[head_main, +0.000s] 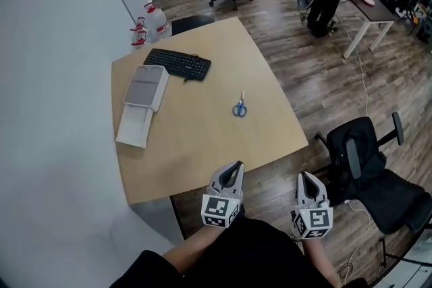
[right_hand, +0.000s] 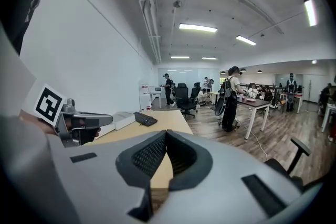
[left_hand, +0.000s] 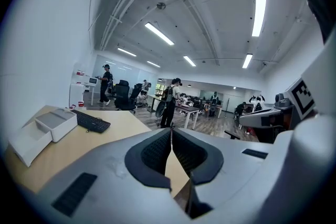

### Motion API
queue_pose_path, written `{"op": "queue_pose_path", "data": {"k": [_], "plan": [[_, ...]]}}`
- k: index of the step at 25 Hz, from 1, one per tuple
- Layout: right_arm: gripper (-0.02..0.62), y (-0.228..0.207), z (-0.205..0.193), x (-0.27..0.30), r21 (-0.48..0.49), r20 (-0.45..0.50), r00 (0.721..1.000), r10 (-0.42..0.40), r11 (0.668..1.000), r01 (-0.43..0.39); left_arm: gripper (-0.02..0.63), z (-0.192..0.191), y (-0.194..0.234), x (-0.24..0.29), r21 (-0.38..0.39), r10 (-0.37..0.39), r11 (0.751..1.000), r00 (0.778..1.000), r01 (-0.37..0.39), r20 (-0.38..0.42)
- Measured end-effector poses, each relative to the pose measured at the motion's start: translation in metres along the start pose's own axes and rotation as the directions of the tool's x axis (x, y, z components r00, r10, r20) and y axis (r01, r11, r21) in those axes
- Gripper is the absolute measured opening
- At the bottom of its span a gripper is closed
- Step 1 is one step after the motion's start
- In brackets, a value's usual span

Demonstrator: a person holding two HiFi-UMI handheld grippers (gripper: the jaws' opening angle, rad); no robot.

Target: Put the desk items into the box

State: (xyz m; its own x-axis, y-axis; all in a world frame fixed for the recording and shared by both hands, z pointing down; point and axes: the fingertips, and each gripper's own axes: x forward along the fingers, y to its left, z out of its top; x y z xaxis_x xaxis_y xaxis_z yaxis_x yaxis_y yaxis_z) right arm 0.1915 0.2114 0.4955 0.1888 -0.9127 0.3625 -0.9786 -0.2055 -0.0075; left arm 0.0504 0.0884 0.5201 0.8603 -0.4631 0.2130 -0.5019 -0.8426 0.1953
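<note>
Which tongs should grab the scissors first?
Probably left. The left tongs sit at the table edge, almost in line with the scissors; the right tongs hang off to the side, over floor.

Straight ahead of the left gripper [head_main: 236, 165] the table [head_main: 202, 145] is bare as far as the scissors [head_main: 239, 108], which lie alone with open room all round. Far ahead and to its left the box [head_main: 143, 104] blocks the wall-side edge, with the keyboard [head_main: 177, 64] just beyond it. Right of the right gripper [head_main: 303, 177], an office chair [head_main: 364, 165] crowds the floor.
</note>
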Motion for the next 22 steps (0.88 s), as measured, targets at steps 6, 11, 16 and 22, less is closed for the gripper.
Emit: {"op": "queue_pose_path", "data": {"k": [6,11,16,22], "plan": [[0.06,0.013,0.029,0.058,-0.005,0.007,1.0,0.008,1.0,-0.008,0.02,0.016,0.047,0.019,0.001,-0.013,1.0,1.0,0.013,0.004],[0.06,0.034,0.044,0.082,-0.033,0.004,1.0,0.026,0.999,-0.026,0.02,0.031,0.073,0.018,0.031,0.004,1.0,0.999,-0.005,0.036],[0.06,0.055,0.059,0.106,-0.092,0.021,0.997,0.077,0.993,-0.074,0.02,0.02,0.097,0.019,-0.044,0.063,0.997,0.997,-0.061,0.033],[0.06,0.061,0.052,0.122,-0.076,0.013,0.992,0.125,0.989,-0.124,0.02,0.016,0.108,0.011,-0.053,0.1,0.994,0.995,-0.099,0.012]]}}
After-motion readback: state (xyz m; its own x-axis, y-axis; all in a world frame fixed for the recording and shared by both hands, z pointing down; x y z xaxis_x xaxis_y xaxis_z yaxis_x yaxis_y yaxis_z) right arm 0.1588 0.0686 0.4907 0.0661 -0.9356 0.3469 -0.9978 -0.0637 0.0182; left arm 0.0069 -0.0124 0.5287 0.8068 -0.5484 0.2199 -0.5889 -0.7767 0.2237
